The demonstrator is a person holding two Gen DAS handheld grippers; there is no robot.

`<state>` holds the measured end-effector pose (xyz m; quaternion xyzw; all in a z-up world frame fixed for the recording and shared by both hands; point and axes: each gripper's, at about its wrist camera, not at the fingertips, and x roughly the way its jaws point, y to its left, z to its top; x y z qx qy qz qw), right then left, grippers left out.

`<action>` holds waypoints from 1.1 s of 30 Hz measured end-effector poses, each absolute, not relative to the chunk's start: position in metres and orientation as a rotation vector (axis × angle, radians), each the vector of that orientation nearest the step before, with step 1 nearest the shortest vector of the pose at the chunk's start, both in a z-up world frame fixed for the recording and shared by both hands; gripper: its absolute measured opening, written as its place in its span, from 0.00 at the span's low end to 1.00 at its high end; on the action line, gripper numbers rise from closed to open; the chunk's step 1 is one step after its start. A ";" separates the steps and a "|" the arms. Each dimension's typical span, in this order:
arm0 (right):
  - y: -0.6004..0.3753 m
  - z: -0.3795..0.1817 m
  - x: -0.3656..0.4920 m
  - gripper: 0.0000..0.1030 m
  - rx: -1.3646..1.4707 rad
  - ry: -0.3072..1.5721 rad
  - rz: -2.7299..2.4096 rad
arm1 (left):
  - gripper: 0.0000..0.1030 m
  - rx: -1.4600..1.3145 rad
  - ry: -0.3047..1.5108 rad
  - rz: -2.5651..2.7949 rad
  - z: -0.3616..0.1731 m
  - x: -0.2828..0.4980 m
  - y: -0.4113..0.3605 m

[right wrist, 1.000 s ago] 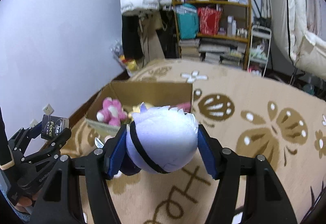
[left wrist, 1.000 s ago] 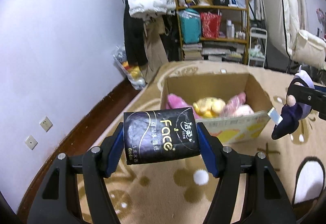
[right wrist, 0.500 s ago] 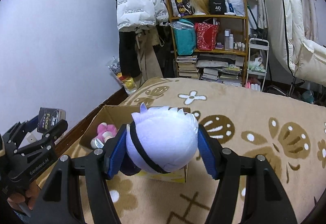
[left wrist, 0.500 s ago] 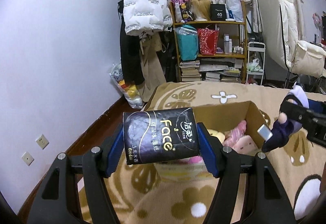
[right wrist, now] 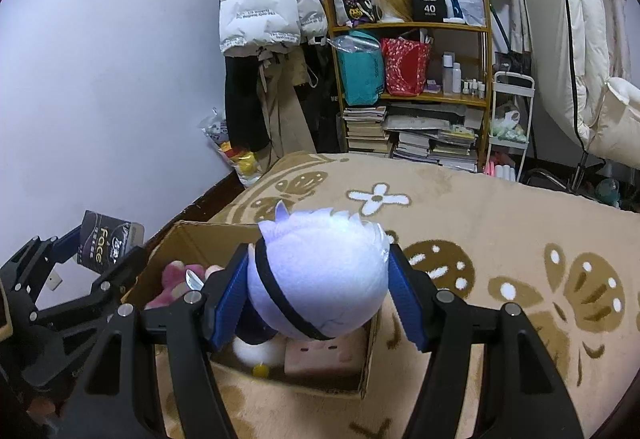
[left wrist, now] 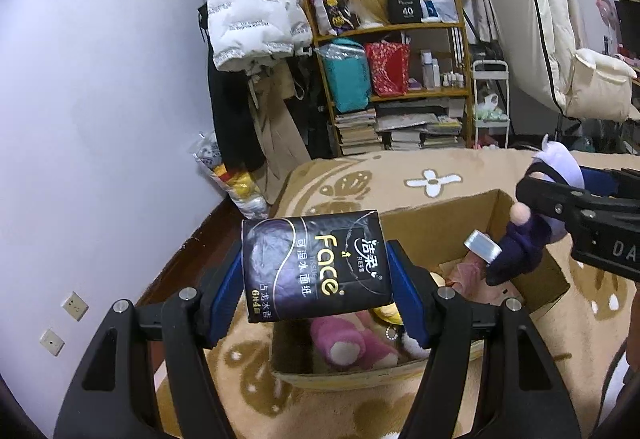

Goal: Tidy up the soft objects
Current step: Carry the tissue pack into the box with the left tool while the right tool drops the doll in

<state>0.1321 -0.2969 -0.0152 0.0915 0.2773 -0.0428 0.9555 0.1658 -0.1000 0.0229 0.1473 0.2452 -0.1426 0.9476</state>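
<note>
Between the left gripper's (left wrist: 316,279) blue ribbed pads sits a glossy black tissue pack (left wrist: 314,265), rectangular, crinkled, gold-lettered "Face", gripped at both ends. Just below and ahead gapes the brown cardboard box (left wrist: 436,217) holding a fuzzy pink plush (left wrist: 348,345). The right gripper (right wrist: 320,291) squeezes a round, velvety lavender-white plush doll (right wrist: 320,279) above that box.

Patterned tan rug (right wrist: 500,223), cardboard box (right wrist: 192,239) on it

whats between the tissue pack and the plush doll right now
Open air above the cardboard box; nothing between the tissue pack and plush doll, as the left wrist view shows.
</note>
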 end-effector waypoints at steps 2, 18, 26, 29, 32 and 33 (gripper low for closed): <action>-0.300 -0.021 0.139 0.67 0.193 0.574 -0.087 | 0.65 0.304 0.517 -0.300 0.015 0.170 -0.104; -0.314 -0.045 0.154 0.68 0.251 0.604 -0.084 | 0.66 0.315 0.599 -0.356 -0.019 0.186 -0.123; -0.312 -0.046 0.154 0.68 0.250 0.605 -0.074 | 0.66 0.276 0.629 -0.357 -0.025 0.189 -0.118; -0.309 -0.047 0.153 0.68 0.249 0.607 -0.062 | 0.66 0.267 0.638 -0.359 -0.025 0.192 -0.117; -0.308 -0.048 0.152 0.71 0.252 0.611 -0.050 | 0.66 0.267 0.642 -0.359 -0.024 0.193 -0.116; -0.306 -0.049 0.152 0.71 0.254 0.612 -0.050 | 0.66 0.267 0.641 -0.358 -0.024 0.193 -0.116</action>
